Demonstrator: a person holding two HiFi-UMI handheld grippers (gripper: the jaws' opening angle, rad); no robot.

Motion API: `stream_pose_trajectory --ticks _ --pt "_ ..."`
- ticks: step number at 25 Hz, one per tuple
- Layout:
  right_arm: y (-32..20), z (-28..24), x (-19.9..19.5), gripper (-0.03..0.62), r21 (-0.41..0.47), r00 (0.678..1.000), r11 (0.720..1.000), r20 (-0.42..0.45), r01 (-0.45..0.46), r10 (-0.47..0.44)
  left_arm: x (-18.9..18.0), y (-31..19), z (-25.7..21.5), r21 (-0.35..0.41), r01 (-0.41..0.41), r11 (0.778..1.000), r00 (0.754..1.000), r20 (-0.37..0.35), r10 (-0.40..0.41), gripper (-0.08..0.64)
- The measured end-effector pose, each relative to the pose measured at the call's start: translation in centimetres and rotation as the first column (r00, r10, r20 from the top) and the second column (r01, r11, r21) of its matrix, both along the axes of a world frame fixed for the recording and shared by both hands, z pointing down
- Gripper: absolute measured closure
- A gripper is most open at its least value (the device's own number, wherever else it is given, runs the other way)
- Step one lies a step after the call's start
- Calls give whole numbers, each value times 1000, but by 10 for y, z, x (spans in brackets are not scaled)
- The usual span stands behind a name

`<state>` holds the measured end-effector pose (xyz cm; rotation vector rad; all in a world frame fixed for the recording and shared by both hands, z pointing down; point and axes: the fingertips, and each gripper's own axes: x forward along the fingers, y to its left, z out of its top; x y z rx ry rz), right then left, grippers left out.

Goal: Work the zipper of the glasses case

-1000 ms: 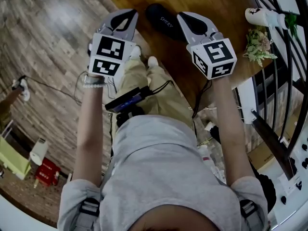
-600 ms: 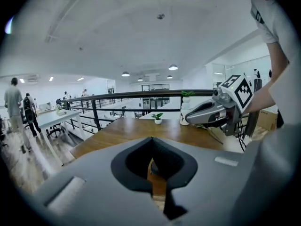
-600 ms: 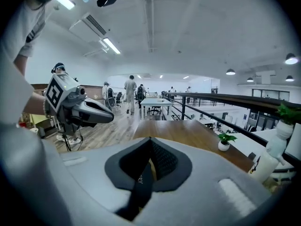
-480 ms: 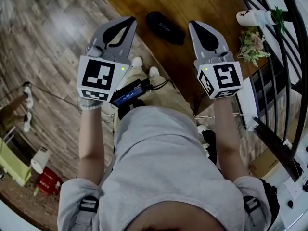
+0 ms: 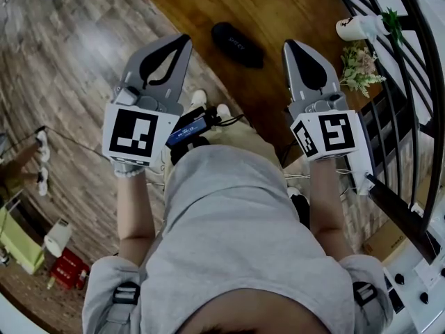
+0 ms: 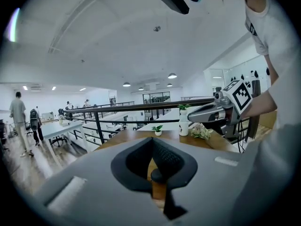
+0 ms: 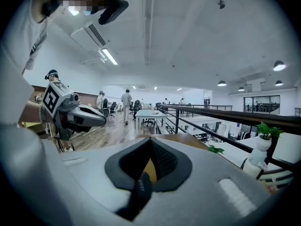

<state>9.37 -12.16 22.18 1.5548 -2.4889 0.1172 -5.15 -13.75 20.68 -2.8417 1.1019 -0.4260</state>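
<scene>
Glasses case (image 5: 238,44) lies untouched on the wooden worktop (image 5: 292,5), ahead of and between both grippers. Left gripper (image 5: 182,44) and right gripper (image 5: 292,49) are fully closed and empty. Recommended: lower both, steady the case body with one, then pinch the zipper pull squarely.

Grey T-shirt (image 5: 236,235), khaki trousers (image 5: 254,136), white shoes (image 5: 199,100).

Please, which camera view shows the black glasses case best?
The head view: the whole glasses case lies on the wooden table with nothing covering it. The right gripper view shows only a dark strip of it, low between the jaws. The left gripper view shows only a small dark bit, seemingly its end.
</scene>
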Motion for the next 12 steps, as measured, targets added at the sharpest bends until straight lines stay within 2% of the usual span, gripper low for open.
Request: stream_pose_trajectory --ticks 12 --pt "13 -6 4 591 10 1000 1000 7 -12 12 -5 11 -4 9 18 1000 1000 -12 -18 548"
